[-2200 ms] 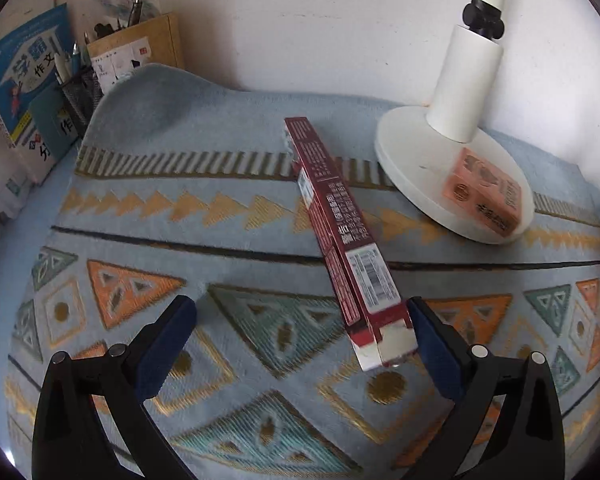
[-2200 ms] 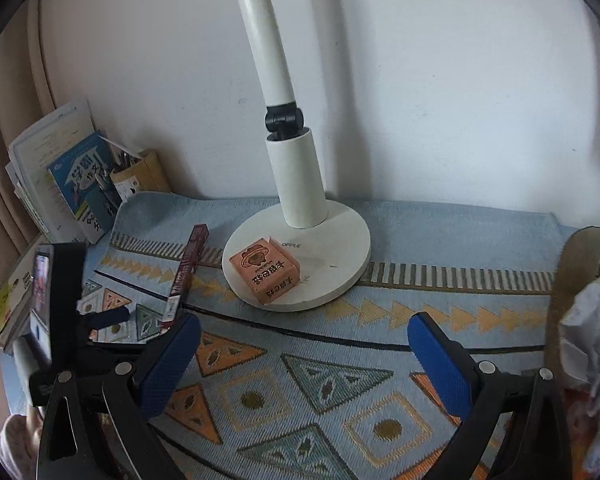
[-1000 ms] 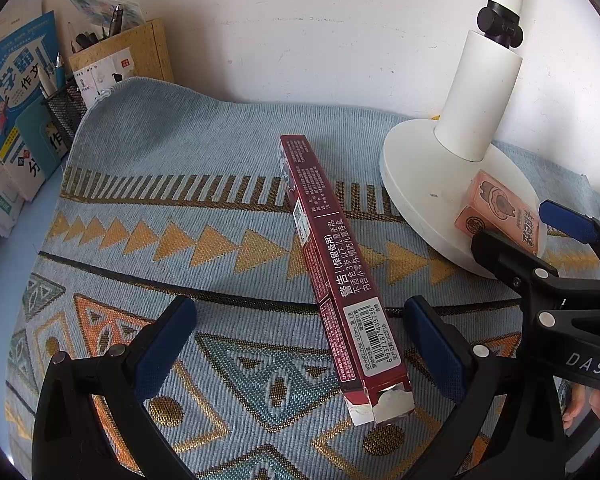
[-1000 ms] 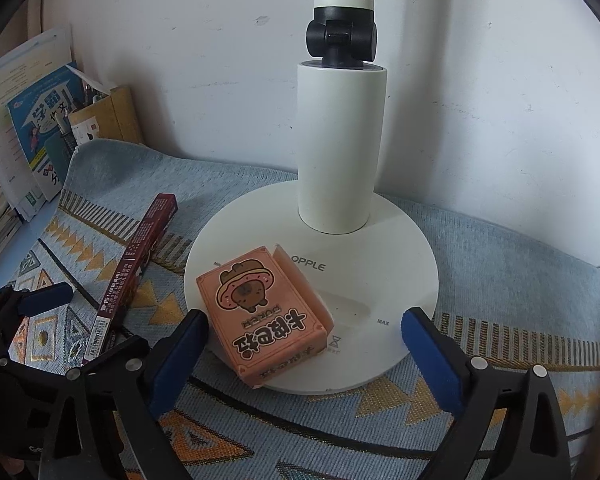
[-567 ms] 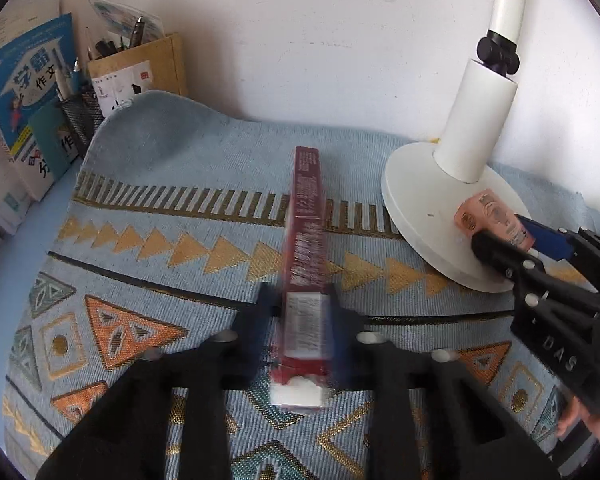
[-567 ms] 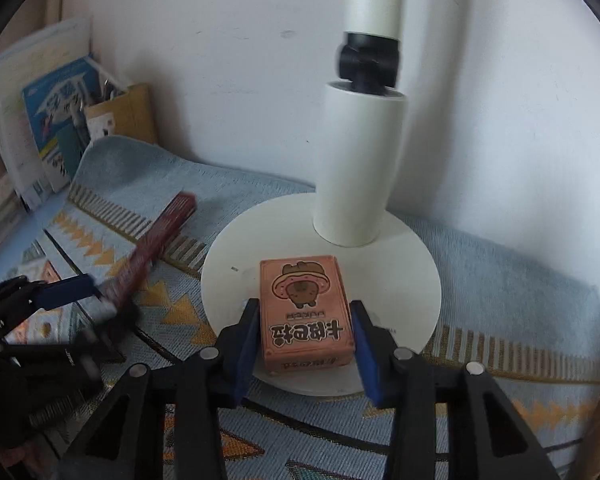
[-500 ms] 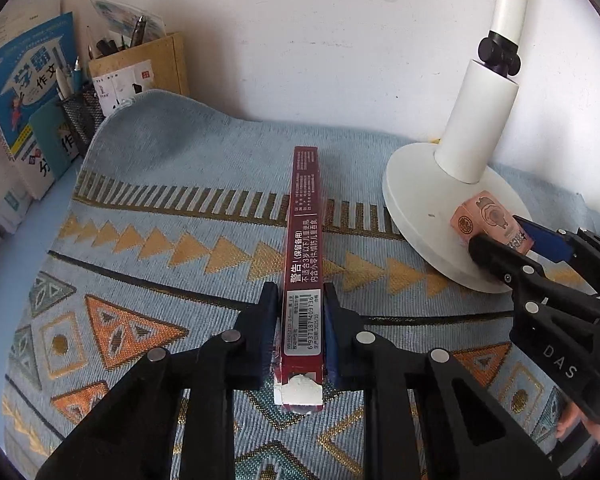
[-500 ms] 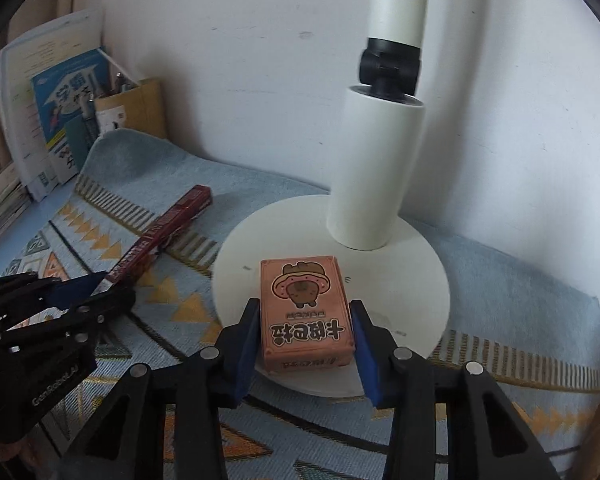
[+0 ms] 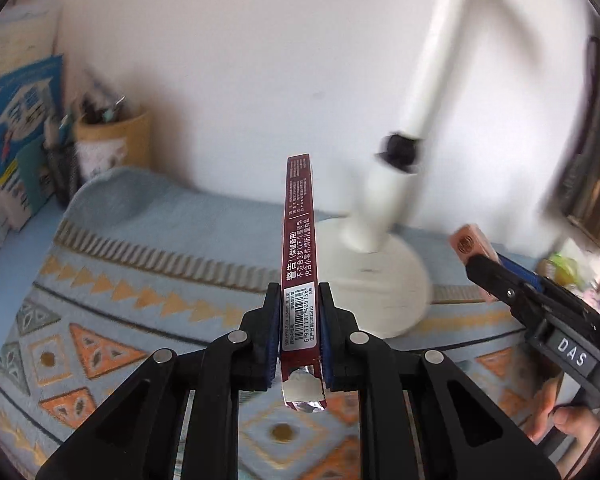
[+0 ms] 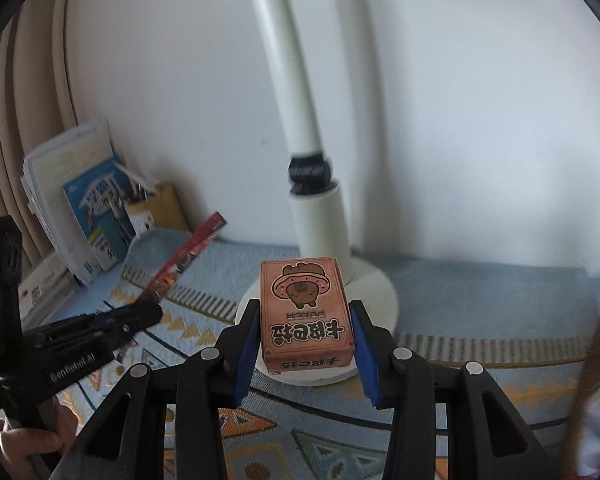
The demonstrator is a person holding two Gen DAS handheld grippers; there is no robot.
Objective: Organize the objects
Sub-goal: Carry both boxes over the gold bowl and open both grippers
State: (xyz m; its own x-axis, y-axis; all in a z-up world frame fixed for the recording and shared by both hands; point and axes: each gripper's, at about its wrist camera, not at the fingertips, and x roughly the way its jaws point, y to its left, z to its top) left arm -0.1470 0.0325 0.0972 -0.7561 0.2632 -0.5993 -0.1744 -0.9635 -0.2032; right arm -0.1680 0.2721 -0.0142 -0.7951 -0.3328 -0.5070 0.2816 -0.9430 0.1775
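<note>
My left gripper (image 9: 300, 328) is shut on a long dark red box (image 9: 299, 240) and holds it raised above the patterned cloth, pointing at the wall. The red box also shows in the right wrist view (image 10: 192, 246). My right gripper (image 10: 306, 340) is shut on a pink card box (image 10: 305, 312) with a cartoon animal, lifted above the lamp base (image 10: 380, 296). In the left wrist view the pink box (image 9: 470, 246) shows at the right, in the right gripper's fingers (image 9: 496, 280).
A white desk lamp (image 9: 384, 216) stands on the patterned blue cloth (image 9: 140, 280) against the wall. Books (image 9: 16, 120) and a pen holder (image 9: 112, 140) stand at the back left. Crumpled items (image 9: 560, 268) lie at the far right.
Both grippers closed on their boxes and have lifted them off the cloth and the lamp base. Both views now look higher up the wall.
</note>
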